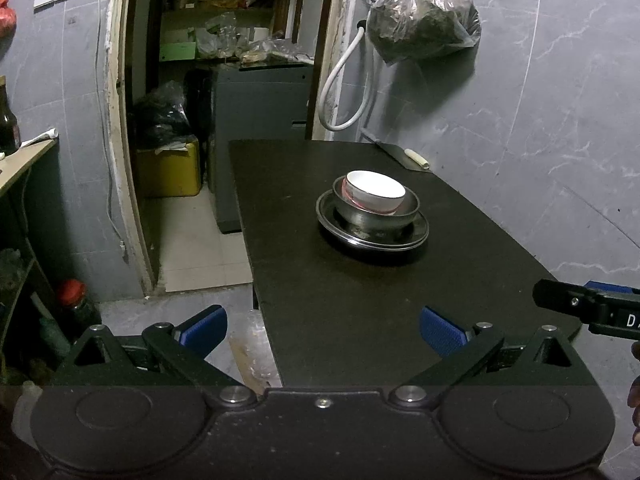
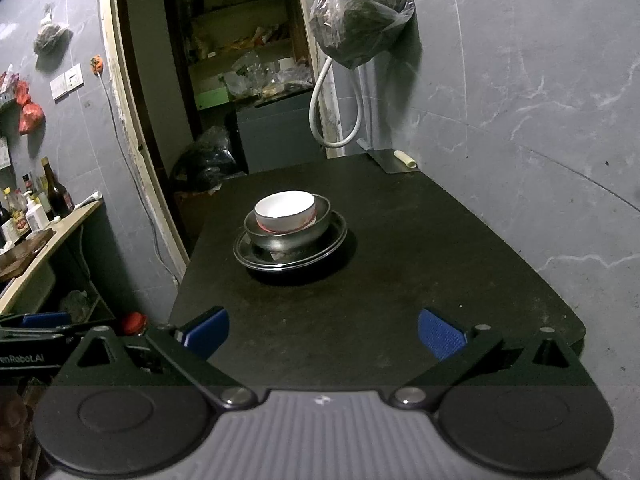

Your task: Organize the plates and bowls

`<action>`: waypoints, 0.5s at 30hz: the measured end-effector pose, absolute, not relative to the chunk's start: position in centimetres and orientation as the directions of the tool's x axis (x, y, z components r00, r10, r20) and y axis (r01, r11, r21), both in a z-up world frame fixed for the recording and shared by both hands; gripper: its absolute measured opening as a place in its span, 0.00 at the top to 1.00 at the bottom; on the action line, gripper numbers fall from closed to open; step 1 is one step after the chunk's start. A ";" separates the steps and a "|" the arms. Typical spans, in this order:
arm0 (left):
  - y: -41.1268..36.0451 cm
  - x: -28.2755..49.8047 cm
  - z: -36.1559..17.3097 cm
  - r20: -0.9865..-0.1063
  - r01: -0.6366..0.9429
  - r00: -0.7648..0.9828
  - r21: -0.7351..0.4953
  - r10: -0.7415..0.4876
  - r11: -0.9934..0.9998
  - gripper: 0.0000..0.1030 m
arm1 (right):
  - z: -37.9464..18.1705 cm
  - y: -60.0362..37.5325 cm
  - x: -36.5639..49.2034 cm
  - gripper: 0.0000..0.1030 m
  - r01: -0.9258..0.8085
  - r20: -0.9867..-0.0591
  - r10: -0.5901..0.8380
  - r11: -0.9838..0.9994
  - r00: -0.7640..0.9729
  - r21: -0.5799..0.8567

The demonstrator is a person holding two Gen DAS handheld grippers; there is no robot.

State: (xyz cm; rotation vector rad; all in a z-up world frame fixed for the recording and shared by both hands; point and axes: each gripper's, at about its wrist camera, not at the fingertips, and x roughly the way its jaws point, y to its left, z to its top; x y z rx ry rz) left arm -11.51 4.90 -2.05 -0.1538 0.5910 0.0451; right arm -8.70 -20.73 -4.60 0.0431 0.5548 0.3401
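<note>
A white bowl (image 1: 375,191) sits nested inside a metal bowl (image 1: 376,210), which rests on a metal plate (image 1: 372,232), the stack standing toward the far middle of the dark surface (image 1: 360,312). A cleaver (image 1: 400,155) lies at the far right edge by the wall. The left gripper (image 1: 322,330) and the right gripper (image 2: 323,330) hover at the near end, well apart from the stack, jaws spread wide and holding nothing.

One white ceramic bowl (image 1: 375,191); one steel bowl (image 1: 408,208) holding it; two stacked steel plates (image 1: 416,236) beneath, mid-table; one cleaver (image 1: 400,155) at the far right corner of the black table (image 1: 340,320); two grippers.
</note>
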 end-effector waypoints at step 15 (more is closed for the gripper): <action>4.9 -11.0 -2.2 -0.567 -0.088 0.824 -0.135 -0.004 0.987 0.01 | -4.6 -20.7 -8.1 0.00 -0.302 -0.514 0.325 0.944 0.794 0.130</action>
